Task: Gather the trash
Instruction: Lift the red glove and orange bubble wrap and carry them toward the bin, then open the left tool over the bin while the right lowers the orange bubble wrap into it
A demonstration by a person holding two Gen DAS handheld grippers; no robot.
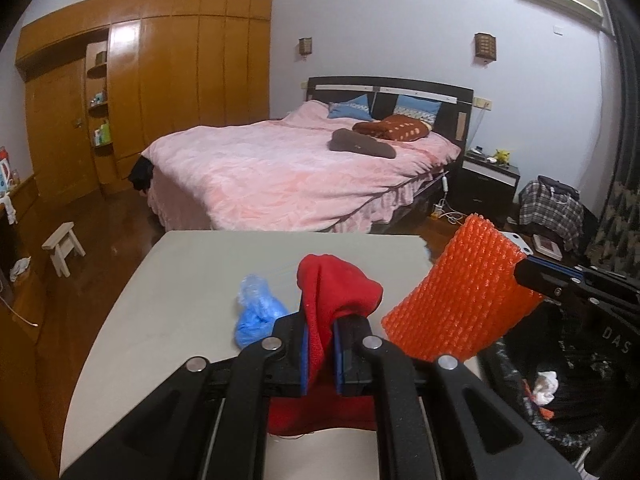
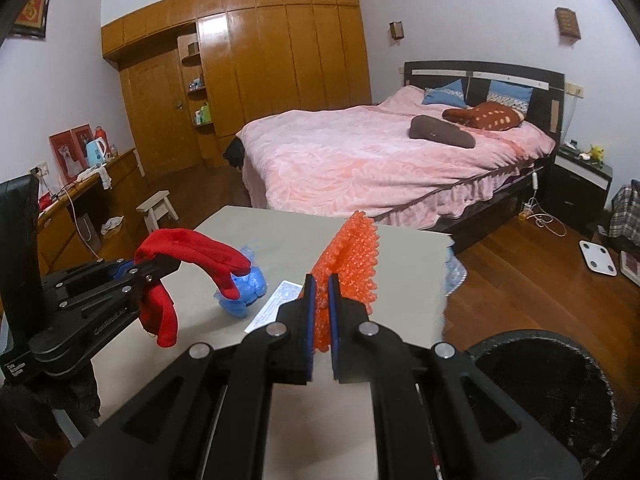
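The right hand-held gripper (image 2: 322,312) is clamped on the orange foam net (image 2: 352,256), held up above the worktop (image 2: 408,256), with the black bin (image 2: 540,384) just to its right and lower. The left hand-held gripper (image 1: 320,354) is clamped on the red cloth (image 1: 336,292), also lifted off the worktop, on the far side from the bin.

Risks, as I judge them: the net is pinched only at one edge, so it may slip out or spring loose short of the bin and land on the floor. The cloth hangs limp on both sides of the jaws; its dangling end sits close to the blue bag (image 2: 244,292) and could drag it, or catch the card (image 2: 276,308), on the way across. The left gripper has to cross toward the bin while the right one stands between, so the two could knock together. The bin's rim is close to the worktop edge; a bump might tip it.

Count, from the bin outward: one bin, with white crumpled paper (image 1: 546,388) already inside; one net; one card; one cloth; one blue bag. Two pieces are in grip, two lie on the worktop.
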